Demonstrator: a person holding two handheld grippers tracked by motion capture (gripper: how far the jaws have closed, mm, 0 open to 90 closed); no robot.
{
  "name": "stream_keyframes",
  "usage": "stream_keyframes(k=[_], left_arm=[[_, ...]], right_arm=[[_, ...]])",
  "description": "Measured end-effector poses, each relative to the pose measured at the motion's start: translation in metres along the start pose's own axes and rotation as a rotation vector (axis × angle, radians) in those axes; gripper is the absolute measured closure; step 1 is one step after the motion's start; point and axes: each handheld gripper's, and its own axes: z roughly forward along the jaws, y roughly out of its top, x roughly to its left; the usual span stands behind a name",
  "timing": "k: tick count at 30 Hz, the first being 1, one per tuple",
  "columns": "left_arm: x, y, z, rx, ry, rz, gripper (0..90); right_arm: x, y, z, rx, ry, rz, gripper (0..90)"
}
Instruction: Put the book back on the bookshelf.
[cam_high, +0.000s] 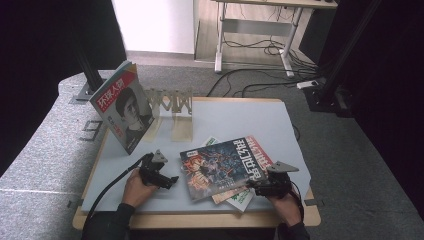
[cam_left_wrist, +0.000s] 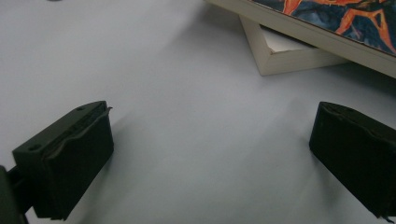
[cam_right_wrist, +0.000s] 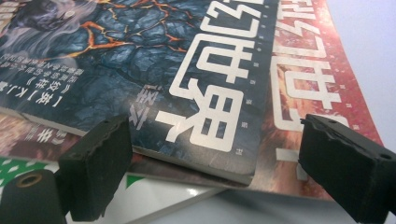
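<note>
Magazine (cam_right_wrist: 187, 84) corner between the spread jaws of the right gripper (cam_right_wrist: 210, 172), untouched, left gripper (cam_left_wrist: 210, 158) jaws wide apart over bare table (cam_left_wrist: 140, 56).

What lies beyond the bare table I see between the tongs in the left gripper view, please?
Observer: A stack of magazines lies right of your left tongs; the top one has a dark blue cover.
Operator: Are the right tongs holding it?
Observer: No. The right tongs stand open at the stack's near corner, pads apart from the cover.
Operator: How many magazines are stacked?
Observer: At least three: the blue one, a red-covered one under it, and a green-and-white one lowest.
Operator: Anything else on the table?
Observer: A wooden rack at the far edge, with a red-titled magazine standing at its left end.
</note>
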Motion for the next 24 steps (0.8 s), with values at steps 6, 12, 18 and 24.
stream_keyframes(k=[6, 12, 18, 24], left_arm=[[0.000, 0.000, 0.000, 0.001, -0.001, 0.000, 0.0], [0.000, 0.000, 0.000, 0.002, -0.001, -0.001, 0.0], [0.003, 0.002, -0.002, 0.006, -0.015, -0.020, 0.2], [0.005, 0.006, -0.005, 0.013, 0.002, 0.001, 2.9]], right_arm=[[-0.007, 0.005, 0.007, -0.002, -0.006, 0.017, 9.7], [-0.014, 0.011, 0.015, 0.000, -0.014, 0.029, 9.7], [-0.018, 0.017, 0.021, 0.003, -0.018, 0.037, 9.7], [-0.023, 0.022, 0.028, 0.007, -0.020, 0.045, 9.6]])
